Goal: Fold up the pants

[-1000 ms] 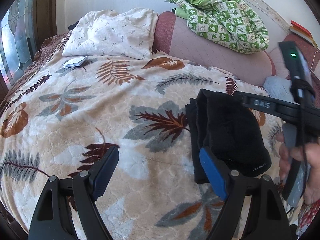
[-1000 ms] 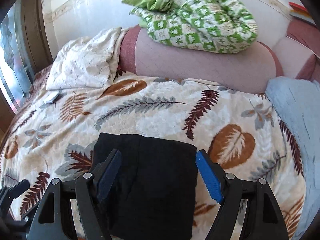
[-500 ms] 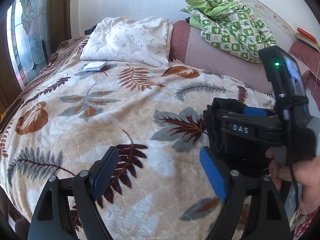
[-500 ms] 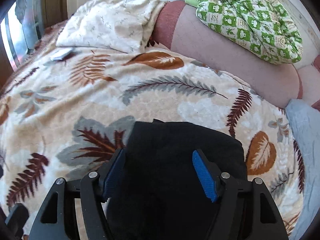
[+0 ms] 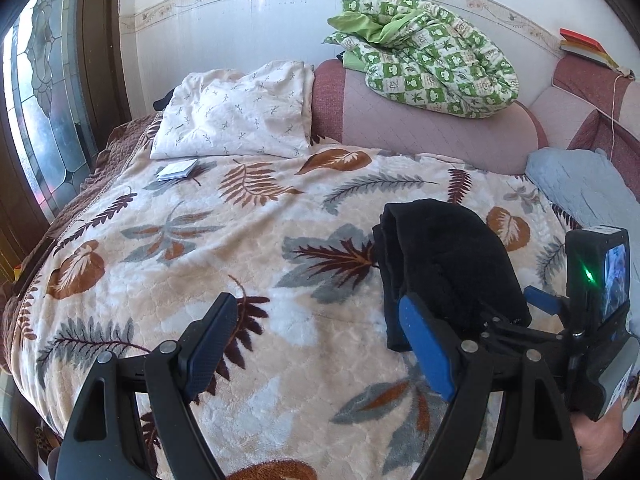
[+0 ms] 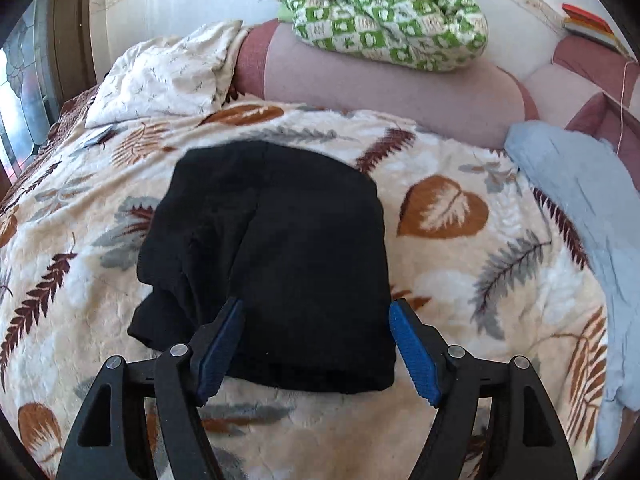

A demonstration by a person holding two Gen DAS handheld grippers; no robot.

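The black pants (image 6: 276, 248) lie folded in a compact stack on the leaf-patterned blanket (image 6: 460, 280). In the left wrist view the pants (image 5: 444, 256) sit right of centre. My right gripper (image 6: 316, 332) is open, its blue pads either side of the near edge of the stack, just above it, holding nothing. It also shows in the left wrist view (image 5: 540, 304) at the right, by the pants. My left gripper (image 5: 316, 328) is open and empty over bare blanket, left of the pants.
A white pillow (image 5: 236, 116) and a small booklet (image 5: 176, 170) lie at the far left. A green checked quilt (image 5: 432, 68) rests on the pink headboard cushion (image 5: 420, 124). A light blue cloth (image 6: 572, 208) lies at the right. A window (image 5: 40, 100) is at the left.
My right gripper has drawn back from over the pants to their near edge, and the stack now lies free on the blanket. My left gripper has pulled back and up, staying open.
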